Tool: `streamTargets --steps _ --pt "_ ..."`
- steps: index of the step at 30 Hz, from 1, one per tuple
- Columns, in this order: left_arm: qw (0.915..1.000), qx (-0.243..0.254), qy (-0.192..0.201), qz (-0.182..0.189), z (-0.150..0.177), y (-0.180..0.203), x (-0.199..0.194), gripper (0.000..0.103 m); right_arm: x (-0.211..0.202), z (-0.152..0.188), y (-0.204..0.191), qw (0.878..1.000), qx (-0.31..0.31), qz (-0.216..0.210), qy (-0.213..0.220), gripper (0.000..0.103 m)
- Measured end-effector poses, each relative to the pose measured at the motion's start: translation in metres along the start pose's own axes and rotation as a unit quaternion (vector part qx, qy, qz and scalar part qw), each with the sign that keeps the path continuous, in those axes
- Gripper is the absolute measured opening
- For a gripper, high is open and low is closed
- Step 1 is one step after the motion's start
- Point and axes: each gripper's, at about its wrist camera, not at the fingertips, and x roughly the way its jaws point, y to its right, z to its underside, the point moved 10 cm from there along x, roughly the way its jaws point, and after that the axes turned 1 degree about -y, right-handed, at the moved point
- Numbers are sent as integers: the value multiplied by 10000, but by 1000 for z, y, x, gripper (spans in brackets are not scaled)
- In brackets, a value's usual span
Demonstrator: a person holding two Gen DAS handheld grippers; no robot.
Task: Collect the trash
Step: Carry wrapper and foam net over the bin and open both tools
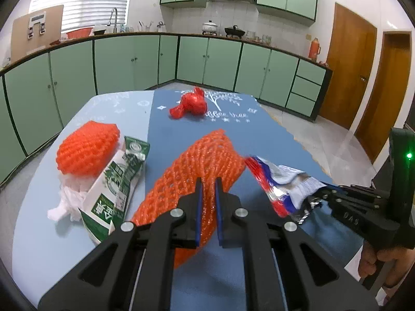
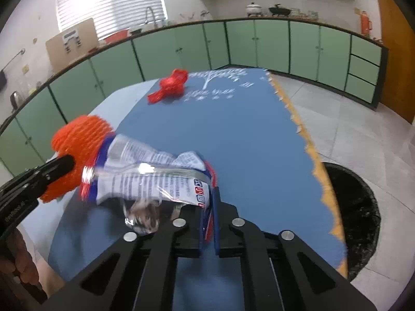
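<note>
At the left of the table [image 1: 46, 233] lies a pile: a crumpled white tissue [image 1: 66, 202], a flattened green-and-white milk carton [image 1: 114, 184] and, resting on top of both, an orange foam fruit net [image 1: 87, 150]. The carton looks light but fairly stiff, so its raised near edge seems the best place to pinch; the tissue is soft and would likely compress to nothing, so it wants a deep bite.

Toward the middle, the left gripper [image 1: 208, 181] has its jaws clamped on a second orange foam net [image 1: 199, 165], held up off the blue tablecloth [image 1: 259, 134]. This net is springy and very light; it squashes between the pads, so the grip is probably secure, though the free end flops.

Far across the table sits a knotted red mesh bag [image 1: 189, 105], soft and easy to snag by its twisted tail.

On the right, the right gripper [image 2: 208, 194] has its jaws closed on a crinkled red, white and blue snack wrapper [image 2: 153, 178], pinched at one edge. The foil looks slick and nearly weightless, so a thin edge hold could slip.

Rightmost, on the floor beside the table, stands a bin lined with a black bag [image 2: 363, 217]
</note>
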Motion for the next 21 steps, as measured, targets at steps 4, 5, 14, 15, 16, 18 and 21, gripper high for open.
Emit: streamTargets --steps 4,5,14,15,16,18,21 --pt "9999 0 101 12 -8 2 -5 8 -15 -11 22 9996 144 194 141 5" --pt "9999 2 120 25 -10 4 -6 8 -18 -13 28 9994 178 256 178 5" --pt "9981 246 293 480 -31 52 -6 8 -44 -26 82 9954 503 689 443 5" --pt "9975 290 306 572 -34 62 -4 8 -47 -27 89 9947 548 734 468 5" --pt "9969 326 312 647 -36 70 -2 8 -51 -27 96 9939 594 790 494 5" --pt "9954 407 321 812 -41 88 1 8 -58 -27 114 9917 698 930 544 4" --pt "9920 535 342 1087 -47 118 8 8 -69 -26 142 9879 863 1141 605 4"
